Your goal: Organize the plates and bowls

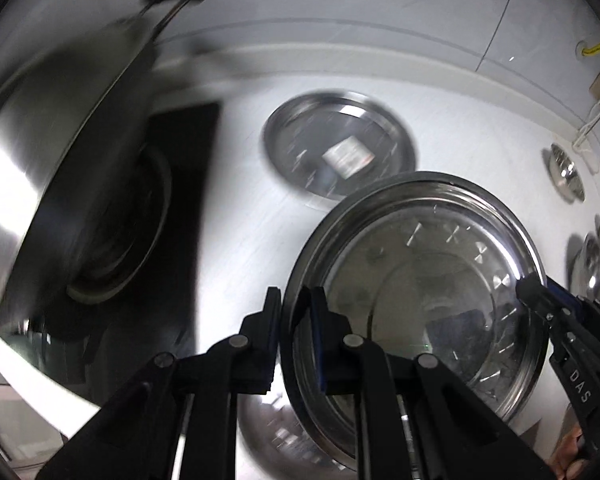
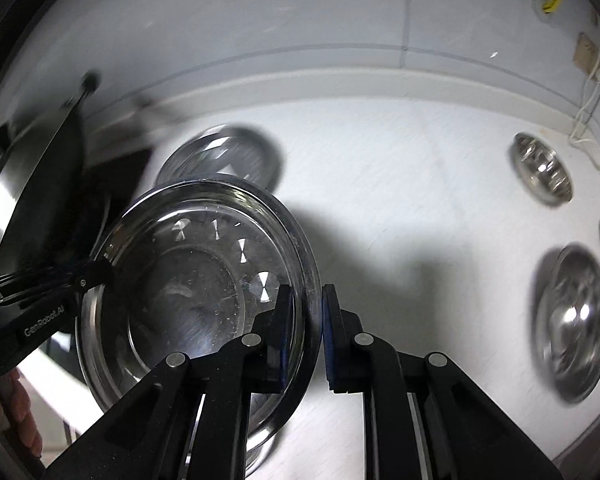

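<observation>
A: Where do we have the glass plate (image 1: 416,300) now?

B: We hold it between our two claws, lifted above the white counter (image 2: 400,200). The left gripper (image 1: 296,336) pinches its left rim, one finger outside and one inside. The right gripper (image 2: 305,336) does the same on the opposite rim, with the edge between its pads. Both claws are narrow, closed on the plate.

A: And which way must it go?

B: We think it goes to the steel plate (image 1: 340,144), which lies flat on the counter, straight ahead of the left claw and a little behind the glass one. In the right view it peeks out just beyond the far rim of our plate, so the move is forward and down. The left claw seems nearer to it.

A: What is not clear for us?

B: The far things are blurred. The big steel pot (image 1: 52,168) on the dark stove fills the left side and is cut off by the frame. The small steel bowls (image 2: 542,168) at the right are well apart from us, and we cannot count them with certainty. Also we cannot tell if something sits under the glass plate, because reflections confuse it.
</observation>
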`<state>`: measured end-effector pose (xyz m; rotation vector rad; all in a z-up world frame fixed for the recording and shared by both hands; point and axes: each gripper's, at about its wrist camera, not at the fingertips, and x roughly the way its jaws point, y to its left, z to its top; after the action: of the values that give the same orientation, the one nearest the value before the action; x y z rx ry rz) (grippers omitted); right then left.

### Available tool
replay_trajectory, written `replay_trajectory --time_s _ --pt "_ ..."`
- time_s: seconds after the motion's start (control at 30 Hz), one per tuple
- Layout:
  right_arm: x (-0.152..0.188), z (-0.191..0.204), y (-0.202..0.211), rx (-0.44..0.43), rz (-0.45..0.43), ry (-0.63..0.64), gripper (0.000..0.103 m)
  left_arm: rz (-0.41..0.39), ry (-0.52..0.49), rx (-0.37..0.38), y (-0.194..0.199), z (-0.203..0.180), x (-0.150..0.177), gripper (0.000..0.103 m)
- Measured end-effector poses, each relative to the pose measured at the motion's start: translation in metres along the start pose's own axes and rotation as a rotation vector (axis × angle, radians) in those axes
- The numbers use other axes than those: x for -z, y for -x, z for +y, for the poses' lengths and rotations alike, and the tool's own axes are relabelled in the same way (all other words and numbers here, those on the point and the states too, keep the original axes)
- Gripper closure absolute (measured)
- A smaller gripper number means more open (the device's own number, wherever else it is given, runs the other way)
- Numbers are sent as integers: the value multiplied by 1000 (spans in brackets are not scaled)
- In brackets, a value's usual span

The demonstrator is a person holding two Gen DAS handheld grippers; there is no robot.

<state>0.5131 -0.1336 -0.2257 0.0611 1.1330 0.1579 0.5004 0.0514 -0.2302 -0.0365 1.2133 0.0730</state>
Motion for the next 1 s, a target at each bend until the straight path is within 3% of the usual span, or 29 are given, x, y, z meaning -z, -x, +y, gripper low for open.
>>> replay_trajectory --time_s 0.23,0.67,0.7,0.77,0.8,0.83,0.9,0.97,1.0 --pt "36 39 -15 -16 63 73 90 27 15 -32 -12 30 30 90" --pt "56 36 -47 -20 163 83 91 62 15 -40 -37 32 55 87" --pt "56 35 -49 -27 173 86 89 65 18 -30 -38 32 53 87" --pt "54 34 -47 -52 177 95 76 83 34 -9 -35 32 48 87" --pt "52 34 -44 -57 175 104 57 84 43 0 -32 32 45 87" --pt "50 34 -41 -49 164 113 46 81 48 7 -31 31 42 88" --pt "41 31 -28 -45 122 126 45 61 60 22 -22 27 30 85" --pt "23 25 -19 -62 96 119 45 29 77 48 -15 21 7 67" --pt "14 21 -18 -66 84 114 44 25 83 54 -15 20 -3 63"
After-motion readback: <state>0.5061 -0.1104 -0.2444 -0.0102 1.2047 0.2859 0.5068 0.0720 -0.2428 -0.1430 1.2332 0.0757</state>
